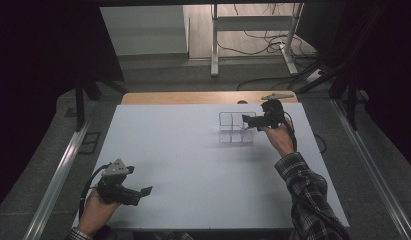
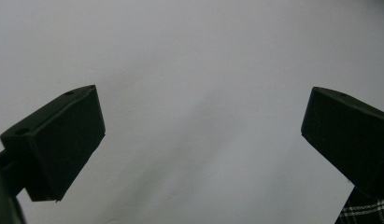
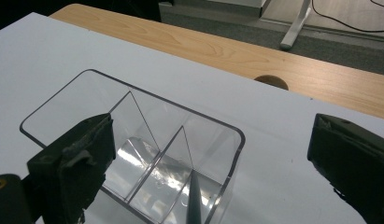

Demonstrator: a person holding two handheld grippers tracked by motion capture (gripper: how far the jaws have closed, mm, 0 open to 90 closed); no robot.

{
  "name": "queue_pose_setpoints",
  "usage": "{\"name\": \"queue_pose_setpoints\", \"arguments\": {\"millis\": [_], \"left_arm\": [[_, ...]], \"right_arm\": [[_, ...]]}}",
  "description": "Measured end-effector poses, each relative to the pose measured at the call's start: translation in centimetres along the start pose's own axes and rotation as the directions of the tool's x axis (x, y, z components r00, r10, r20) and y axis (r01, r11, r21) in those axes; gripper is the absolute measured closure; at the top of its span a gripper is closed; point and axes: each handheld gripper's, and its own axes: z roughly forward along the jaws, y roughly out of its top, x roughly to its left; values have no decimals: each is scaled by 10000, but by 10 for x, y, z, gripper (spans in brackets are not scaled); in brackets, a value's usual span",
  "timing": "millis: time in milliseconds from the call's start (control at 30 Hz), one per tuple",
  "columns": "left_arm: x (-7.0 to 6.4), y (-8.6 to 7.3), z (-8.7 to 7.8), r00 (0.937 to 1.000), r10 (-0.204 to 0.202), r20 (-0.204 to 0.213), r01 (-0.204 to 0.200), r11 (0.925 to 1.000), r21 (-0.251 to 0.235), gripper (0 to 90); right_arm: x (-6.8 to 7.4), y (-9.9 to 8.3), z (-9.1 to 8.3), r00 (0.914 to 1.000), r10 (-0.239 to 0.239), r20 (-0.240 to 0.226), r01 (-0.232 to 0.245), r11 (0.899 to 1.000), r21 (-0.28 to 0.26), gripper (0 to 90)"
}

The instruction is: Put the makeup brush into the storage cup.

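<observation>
At the far right of the table, the right gripper (image 1: pixel 248 120) hovers over the clear acrylic organizer (image 1: pixel 236 128), jaws spread wide and holding nothing. From the right gripper view (image 3: pixel 208 154) you can see the spread plainly: one jaw sits above the organizer's middle compartments, the other hangs out past its end wall over bare white tabletop (image 3: pixel 283 135), so that end wall lies between the two jaws. The divided organizer (image 3: pixel 133 140) runs its long axis from about eight o'clock to two o'clock across the high view's tabletop, or in the gripper's own picture from ten o'clock down to five o'clock, with thin partitions cutting it into cells. A slim dark sliver stands in the nearest cell; I can't tell what it is. Out beyond the organizer, at twelve o'clock, the wooden table edge (image 3: pixel 255 58) shows with a round cable hole. Now the other side: the left gripper (image 1: pixel 143 192) rests low at the near left corner, around seven o'clock from the organizer and well apart from it, its jaws open too, empty, pointed over blank white surface (image 2: pixel 203 93). So the right hand is clearly the nearer one, and my read is that any grab of the organizer's wall falls to it, closing across the short axis.
</observation>
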Motion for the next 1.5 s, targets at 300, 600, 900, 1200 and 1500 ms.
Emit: {"name": "queue_pose_setpoints", "arguments": {"millis": [300,600,900,1200,1500], "left_arm": [[0,0,0,10000,6,-11,-6,10000,-2,0],[0,0,0,10000,5,-5,-5,10000,5,0],[0,0,0,10000,3,-5,-3,10000,15,0],[0,0,0,10000,20,-8,-20,10000,46,0],[0,0,0,10000,5,-45,-5,10000,44,0]], "right_arm": [[0,1,-3,9998,32,-220,-30,10000,77,7],[1,0,-10,9995,-89,-287,95,9997,216,7],[2,-4,-18,9991,-206,-357,220,9990,392,6],[2,-9,-23,9987,-149,-491,173,9987,482,7],[6,-15,-29,9978,-279,-607,318,9974,639,7]]}}
